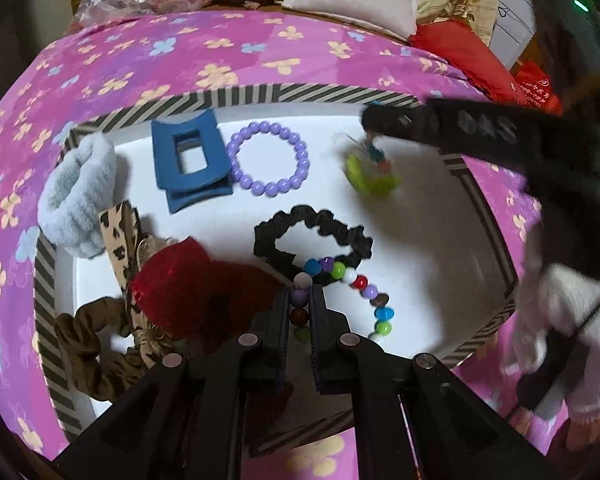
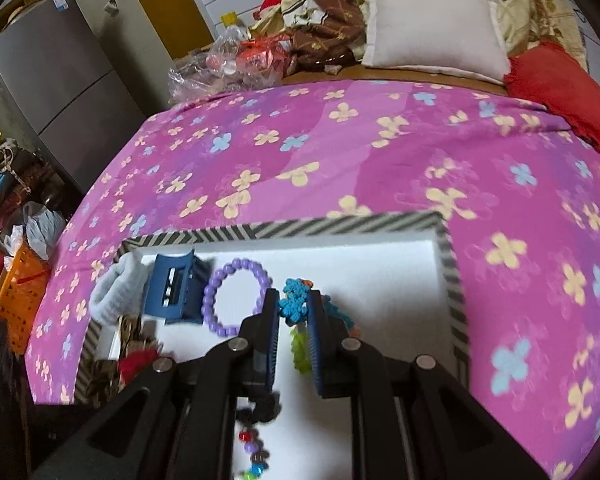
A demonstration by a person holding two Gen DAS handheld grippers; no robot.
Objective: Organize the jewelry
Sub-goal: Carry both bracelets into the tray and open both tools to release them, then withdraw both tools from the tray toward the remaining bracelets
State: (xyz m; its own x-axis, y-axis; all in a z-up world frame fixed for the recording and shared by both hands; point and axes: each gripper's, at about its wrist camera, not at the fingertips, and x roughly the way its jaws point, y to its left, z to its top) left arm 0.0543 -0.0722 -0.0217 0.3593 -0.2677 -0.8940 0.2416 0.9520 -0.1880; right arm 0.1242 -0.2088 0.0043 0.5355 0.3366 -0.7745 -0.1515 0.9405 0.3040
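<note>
A striped-rim box (image 1: 236,94) with a white floor lies on the pink bed cover. My left gripper (image 1: 301,300) is shut on a multicoloured bead bracelet (image 1: 358,280) that trails across a black scrunchie (image 1: 312,236). My right gripper (image 2: 294,304) is shut on a knotted cord ornament (image 2: 294,298), blue on top with a green part (image 1: 370,178) hanging over the box floor; it also shows in the left wrist view (image 1: 370,126). A purple bead bracelet (image 1: 268,158) and a blue hair claw (image 1: 188,162) lie at the box's far side.
In the box's left part lie a grey fluffy scrunchie (image 1: 78,196), a leopard-print bow (image 1: 120,236), a red knitted piece (image 1: 192,284) and a brown scrunchie (image 1: 96,344). A white pillow (image 2: 432,28), red cloth (image 2: 568,92) and plastic bags (image 2: 236,60) lie at the bed's far end.
</note>
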